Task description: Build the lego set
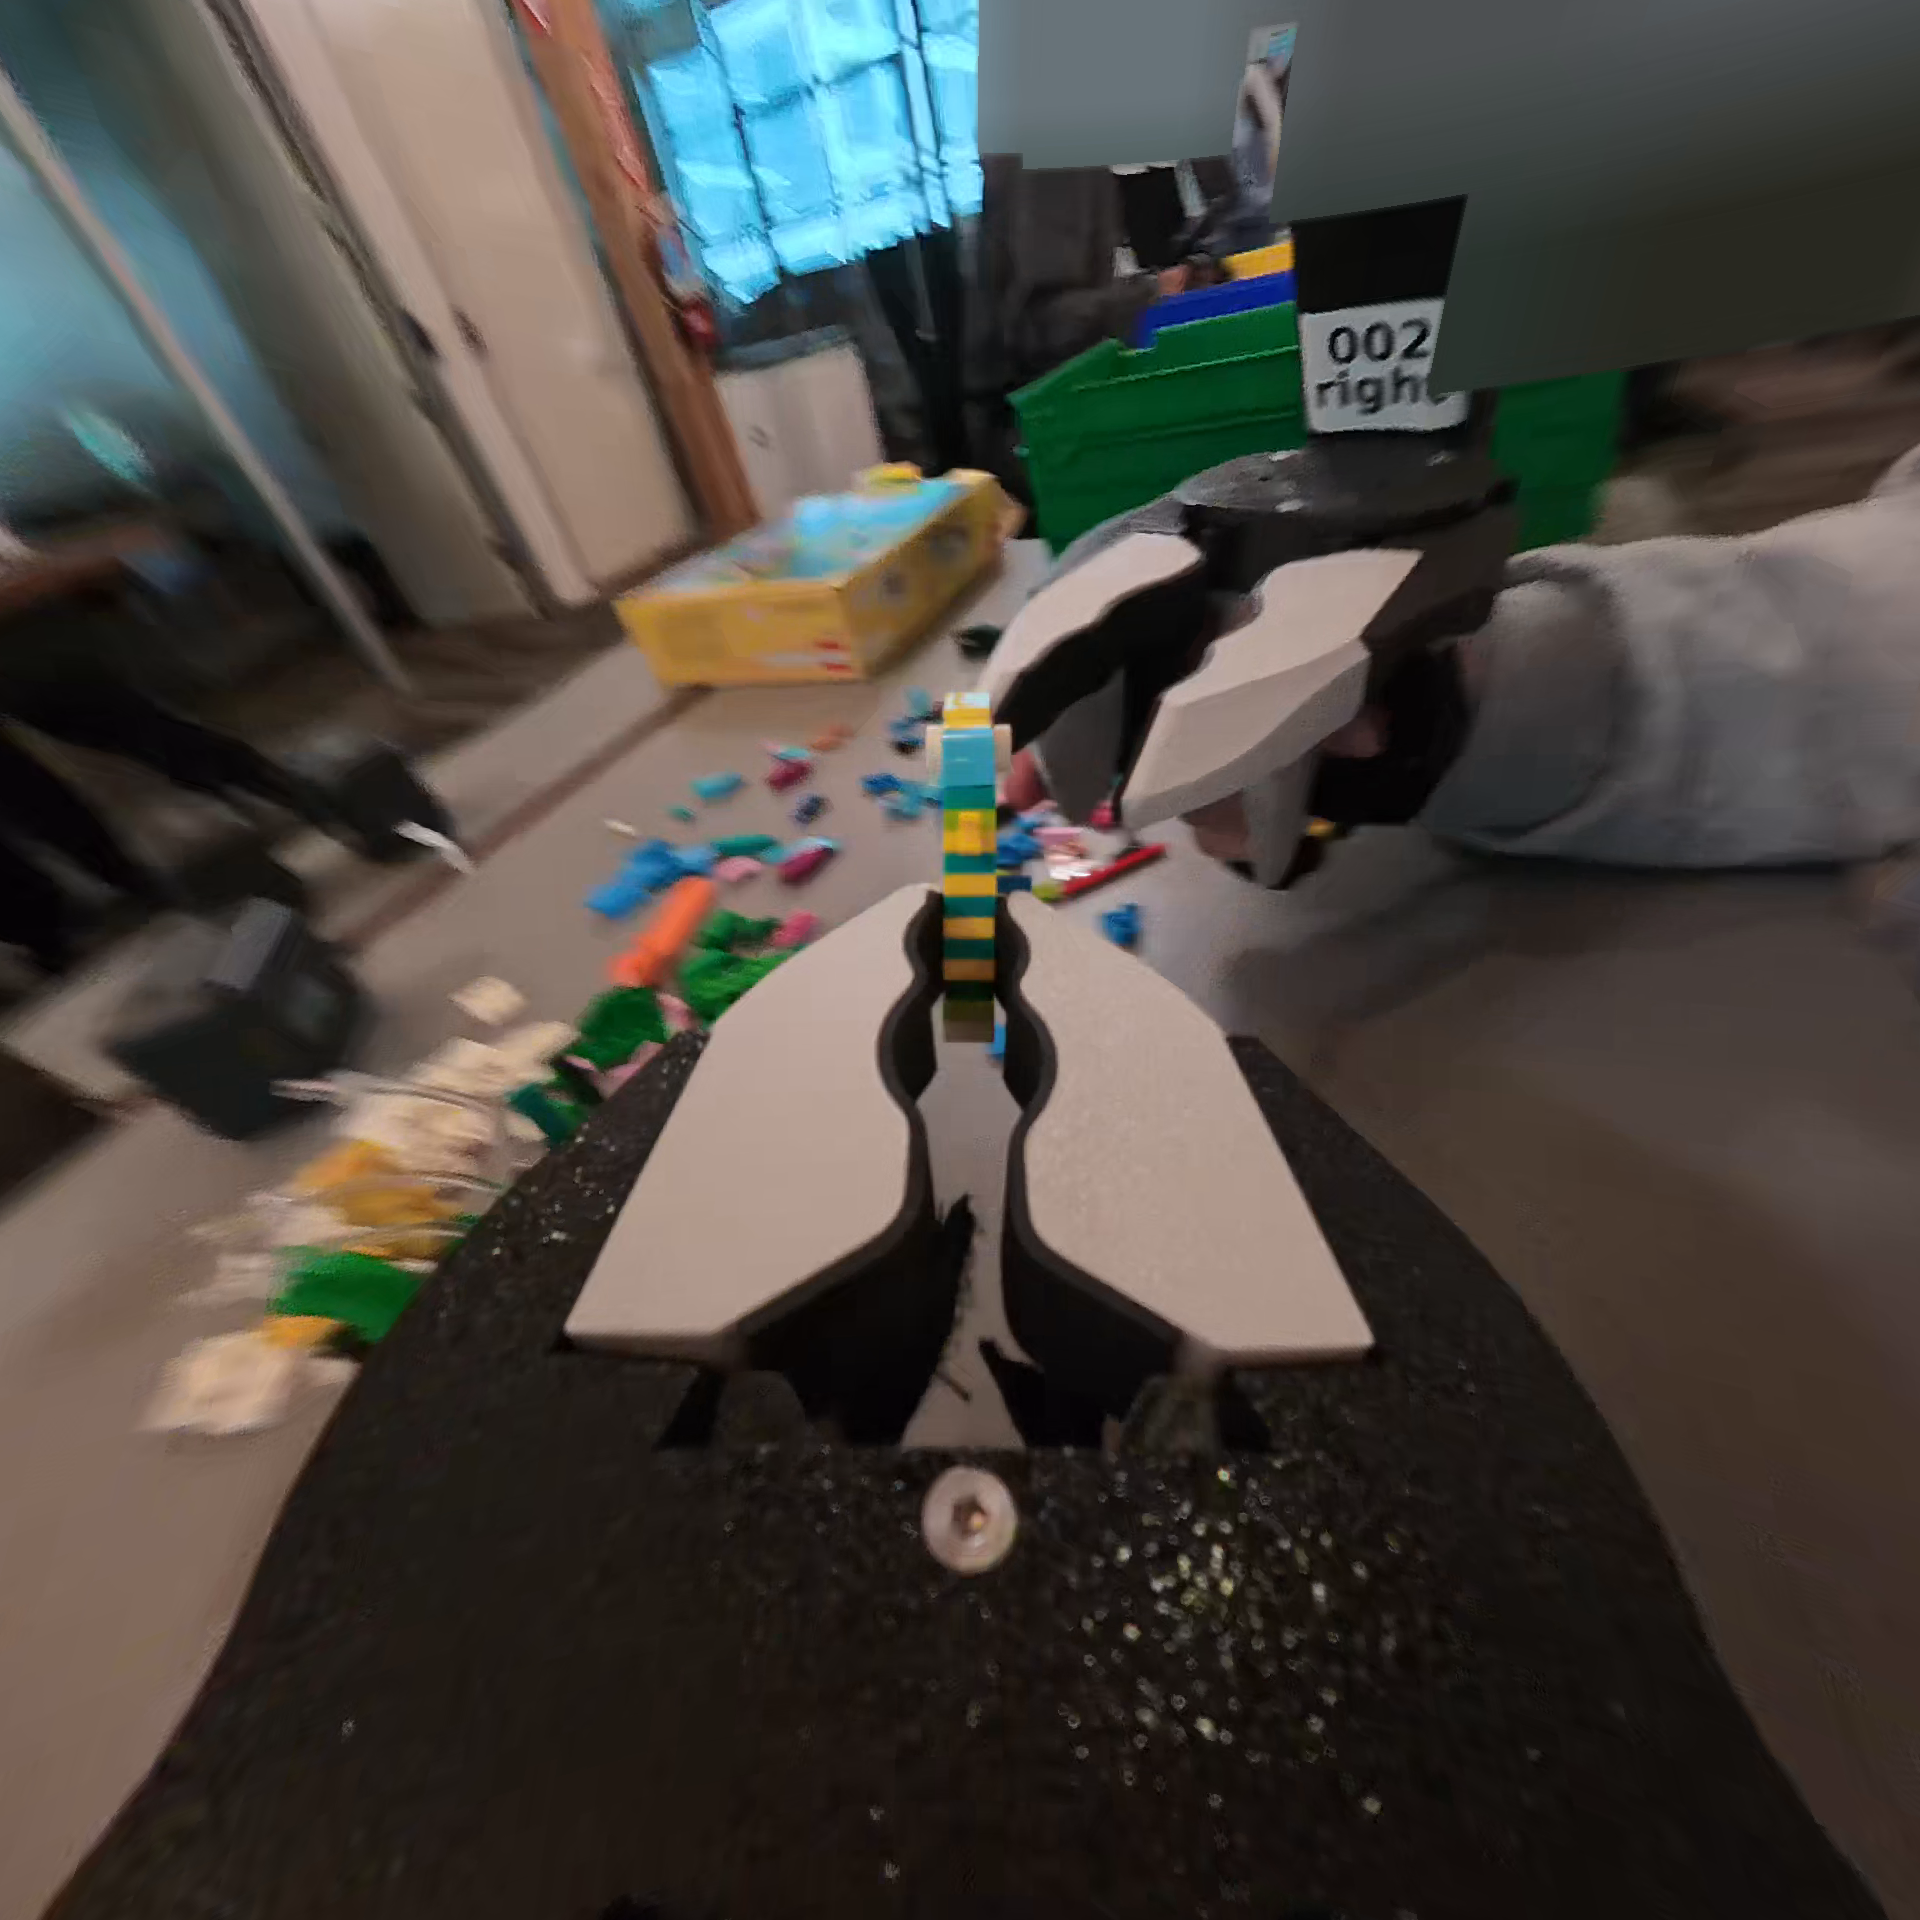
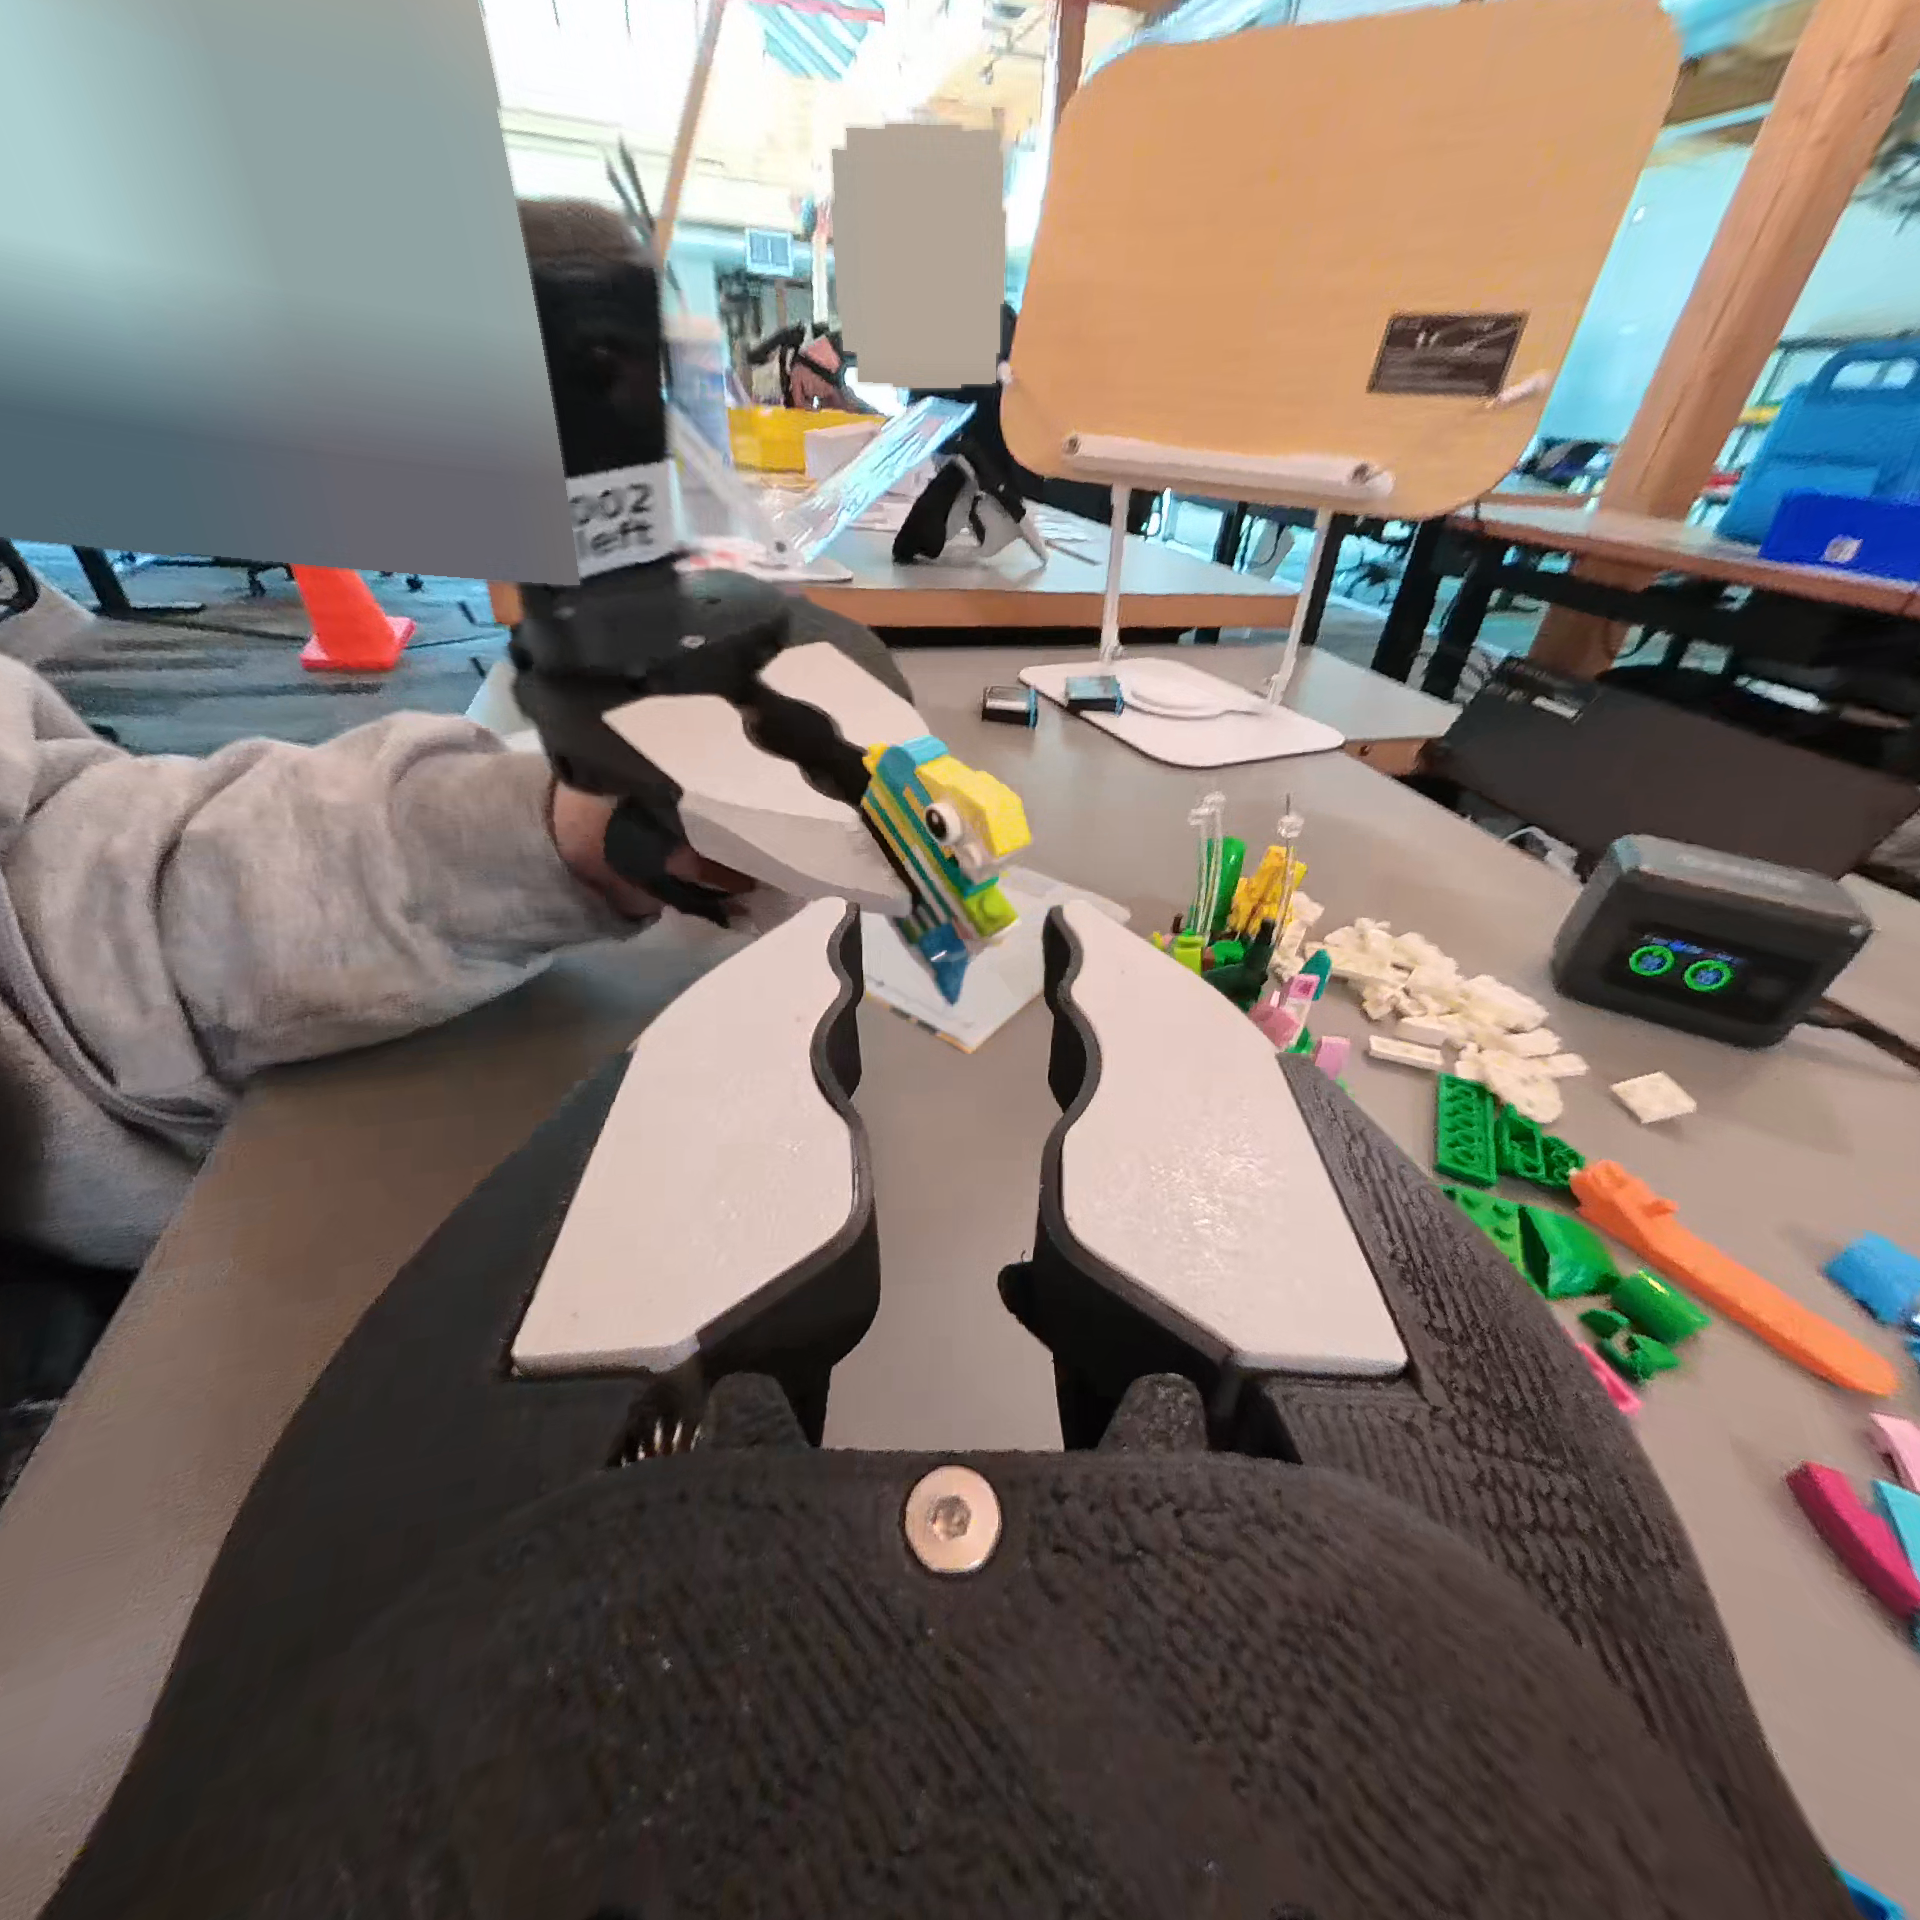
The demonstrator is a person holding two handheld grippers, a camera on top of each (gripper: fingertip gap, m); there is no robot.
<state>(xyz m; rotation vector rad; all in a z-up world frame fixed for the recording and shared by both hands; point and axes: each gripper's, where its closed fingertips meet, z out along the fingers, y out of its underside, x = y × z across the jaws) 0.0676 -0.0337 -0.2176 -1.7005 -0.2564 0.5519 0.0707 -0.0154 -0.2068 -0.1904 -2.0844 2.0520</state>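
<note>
My left gripper (image 1: 968,914) is shut on a small lego fish (image 1: 968,842) built of yellow, teal and lime layers with a white eye. It holds the fish above the grey table (image 1: 1455,1091). The fish also shows in the right wrist view (image 2: 940,842), held by the left gripper (image 2: 883,831). My right gripper (image 2: 951,930) is open and empty, just below and in front of the fish. It also shows in the left wrist view (image 1: 1070,769), to the right of the fish, apart from it.
Loose bricks lie on the table: green ones (image 2: 1527,1195), white ones (image 2: 1444,987), an orange brick separator (image 2: 1725,1278), blue ones (image 1: 665,868). A yellow lego box (image 1: 821,582), a wooden stand (image 2: 1330,260), a dark device (image 2: 1704,935) and green bins (image 1: 1164,416) stand around. The grippers are tip to tip, or close to it.
</note>
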